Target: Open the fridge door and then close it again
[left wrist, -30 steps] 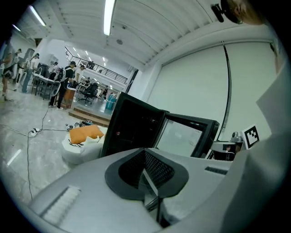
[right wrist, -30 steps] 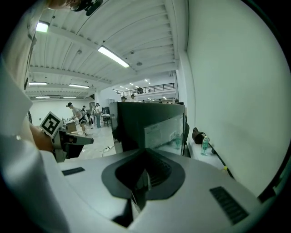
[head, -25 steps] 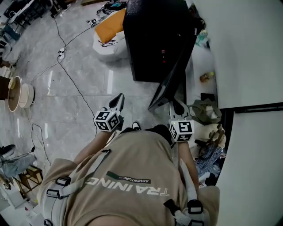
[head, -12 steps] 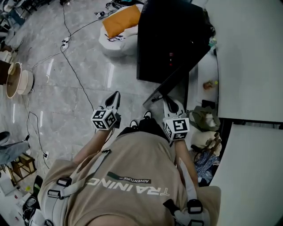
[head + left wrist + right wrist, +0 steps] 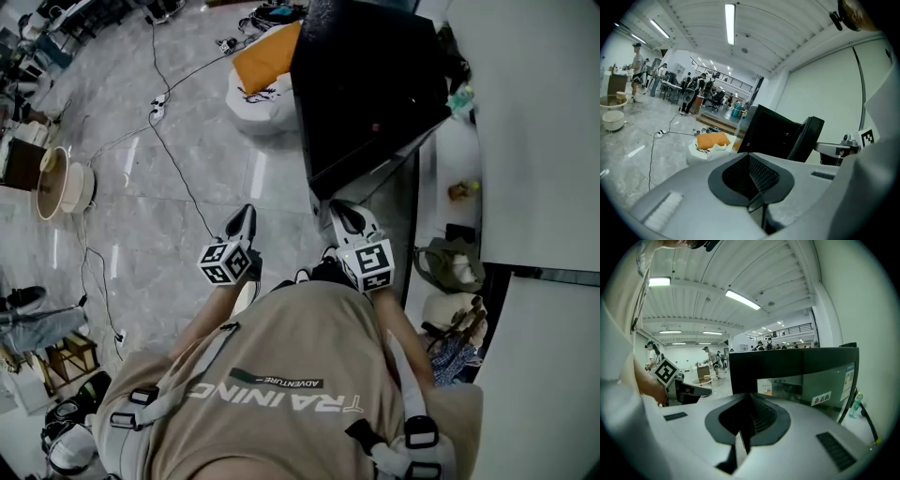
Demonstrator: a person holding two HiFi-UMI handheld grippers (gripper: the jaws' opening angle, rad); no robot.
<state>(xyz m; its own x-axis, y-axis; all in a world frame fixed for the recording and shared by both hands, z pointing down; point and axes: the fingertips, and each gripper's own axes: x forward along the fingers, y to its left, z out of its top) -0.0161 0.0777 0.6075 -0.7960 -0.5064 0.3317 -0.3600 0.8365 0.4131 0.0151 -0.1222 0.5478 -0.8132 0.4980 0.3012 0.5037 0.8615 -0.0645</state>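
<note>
Fridge door (image 5: 375,161), black with a glass front, stands part way open. It swings out at a slant from the big black box fridge (image 5: 366,75) at the far side of the grey stone floor (image 5: 169,187).

The right gripper (image 5: 339,211) is just beside the near edge of the door. Its 2 jaws are pressed together and hold nothing. I cannot tell if it touches the door.

The left gripper (image 5: 243,218) hangs over the floor, well left of the fridge. Its 2 jaws are pressed together too, with nothing in them.

An orange cushion (image 5: 267,56) lies far off to the left of the fridge.

I think the door is stiff and a bit heavy, and it turns on a hinge. The glass looks smooth and could break. So the black frame at the loose edge seems the best place to push.
</note>
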